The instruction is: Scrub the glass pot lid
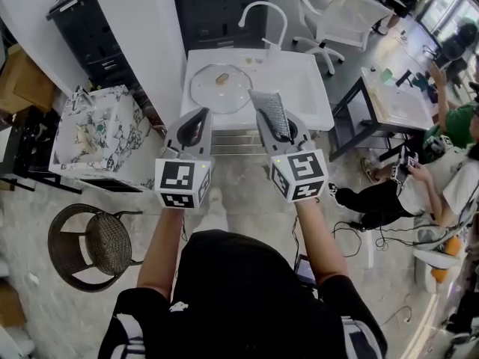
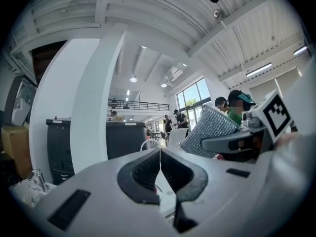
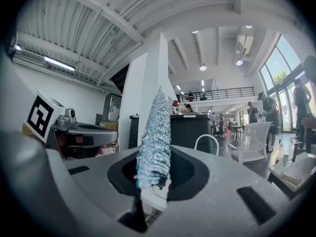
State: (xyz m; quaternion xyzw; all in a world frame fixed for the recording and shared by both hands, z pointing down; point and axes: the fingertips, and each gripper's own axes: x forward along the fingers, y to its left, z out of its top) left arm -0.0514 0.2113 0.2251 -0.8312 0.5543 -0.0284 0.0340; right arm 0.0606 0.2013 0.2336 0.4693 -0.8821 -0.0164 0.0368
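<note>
Risk, sliding: the glass lid (image 1: 221,87) lies loose on a smooth white sink top (image 1: 314,88). It is judged that it could be pushed toward the edge if it is scrubbed without being steadied.
Risk, left claw: the left claw (image 2: 159,158) is closed tight, pad against pad, with nothing between. It would have to be opened before the knob (image 1: 222,78) or the rim could be held, and a late opening could knock the lid.
Risk, pad: the scrub pad (image 3: 154,132) is pinched only at its lower edge by the right claw (image 3: 154,176), and most of it stands free above the jaws. Under hard rubbing it could be folded over or dragged out.
Risk, glass: a chip is likely if the lid is tipped and dropped on the hard top.
Lid, look: round, clear and flat-lying, with a small tan knob at the centre. Whether it is dirty cannot be told.
Lid, place: in the head view, at 12 o'clock from the left claw and 11 o'clock from the right, well apart from both. The tap (image 1: 263,17) is at 1 o'clock from it.
</note>
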